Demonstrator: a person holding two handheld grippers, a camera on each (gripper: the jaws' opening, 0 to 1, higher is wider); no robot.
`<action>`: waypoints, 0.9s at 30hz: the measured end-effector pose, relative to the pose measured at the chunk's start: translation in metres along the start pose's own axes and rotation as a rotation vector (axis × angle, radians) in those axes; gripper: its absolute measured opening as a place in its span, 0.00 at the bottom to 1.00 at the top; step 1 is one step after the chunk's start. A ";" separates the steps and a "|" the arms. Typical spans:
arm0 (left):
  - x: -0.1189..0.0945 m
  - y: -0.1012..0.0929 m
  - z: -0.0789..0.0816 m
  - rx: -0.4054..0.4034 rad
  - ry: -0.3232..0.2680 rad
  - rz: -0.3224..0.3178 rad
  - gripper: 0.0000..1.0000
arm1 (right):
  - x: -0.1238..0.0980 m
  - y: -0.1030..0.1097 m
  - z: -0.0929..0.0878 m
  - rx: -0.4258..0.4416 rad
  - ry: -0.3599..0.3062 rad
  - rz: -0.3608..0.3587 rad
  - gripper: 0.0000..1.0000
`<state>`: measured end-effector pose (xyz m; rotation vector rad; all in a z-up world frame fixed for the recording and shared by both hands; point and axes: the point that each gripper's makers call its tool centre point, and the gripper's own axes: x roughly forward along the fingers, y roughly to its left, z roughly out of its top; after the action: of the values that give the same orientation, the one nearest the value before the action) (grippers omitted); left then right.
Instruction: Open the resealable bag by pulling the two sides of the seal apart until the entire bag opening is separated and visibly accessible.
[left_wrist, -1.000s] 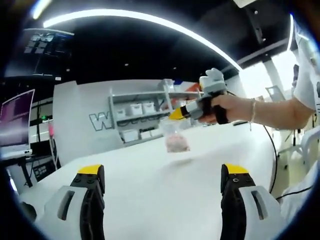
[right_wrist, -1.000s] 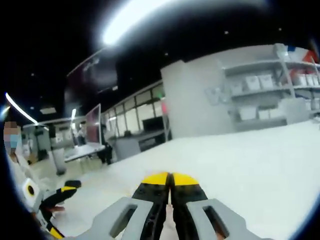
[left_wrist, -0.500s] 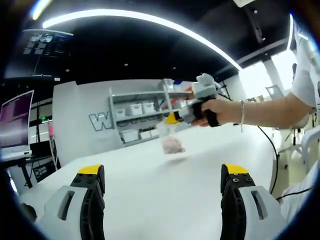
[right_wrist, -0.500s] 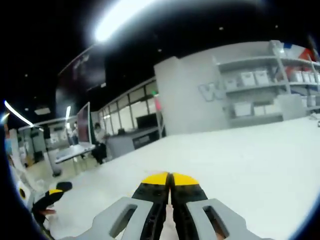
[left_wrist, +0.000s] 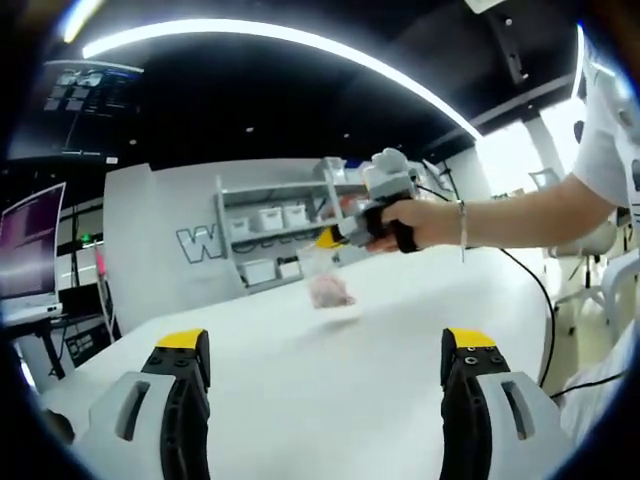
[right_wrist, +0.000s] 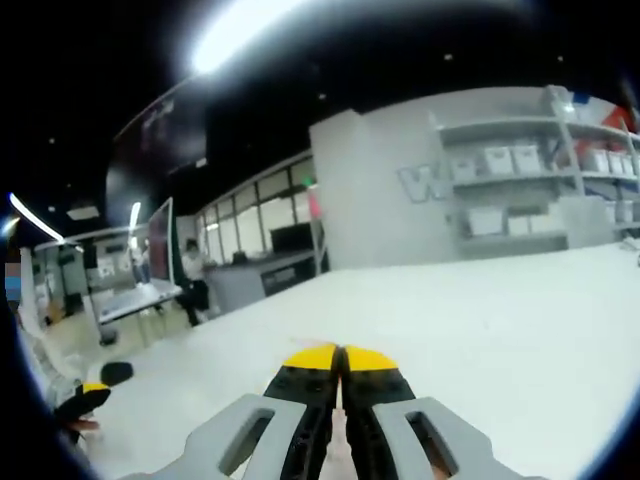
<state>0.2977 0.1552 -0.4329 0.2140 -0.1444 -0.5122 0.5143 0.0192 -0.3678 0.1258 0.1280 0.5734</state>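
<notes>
In the left gripper view, the left gripper (left_wrist: 325, 365) rises from the bottom with its 2 jaws wide apart, yellow tips on black pads, and nothing is between them. Below and beyond the jaws lies a white table (left_wrist: 400, 330).

Farther across the table, the right gripper (left_wrist: 335, 237) comes in from the right, carried by a person's hand (left_wrist: 400, 222) in a dark fingerless glove. Its yellow tip pinches the top edge of the resealable bag (left_wrist: 327, 283). The bag is clear plastic and hangs down from that tip, with something pinkish collected in its lower part. The bottom of the bag seems to be at or just above the table surface — I cannot tell if it touches. I also cannot tell whether the seal is closed or parted, because the bag is small and blurred here.

In the right gripper view, the right gripper (right_wrist: 340, 358) has its 2 yellow-tipped jaws pressed together, with only a thin dark line between them. A pale sliver shows low in the slot between the jaws; it is too unclear to name.

Behind the table stands a grey shelf unit (left_wrist: 275, 235) with white boxes (right_wrist: 497, 158) — it is against a light wall with large letters.
</notes>
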 end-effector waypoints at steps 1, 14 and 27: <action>0.000 0.001 0.000 0.000 0.000 0.001 0.94 | 0.002 -0.002 -0.001 -0.002 0.004 -0.003 0.00; -0.001 0.003 -0.006 -0.015 0.009 0.003 0.94 | 0.028 -0.018 -0.001 -0.002 0.021 -0.032 0.00; 0.000 0.010 -0.010 -0.019 0.020 0.017 0.94 | 0.046 -0.022 0.001 0.008 0.021 -0.033 0.00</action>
<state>0.3041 0.1657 -0.4405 0.1994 -0.1215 -0.4944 0.5645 0.0261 -0.3736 0.1252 0.1521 0.5417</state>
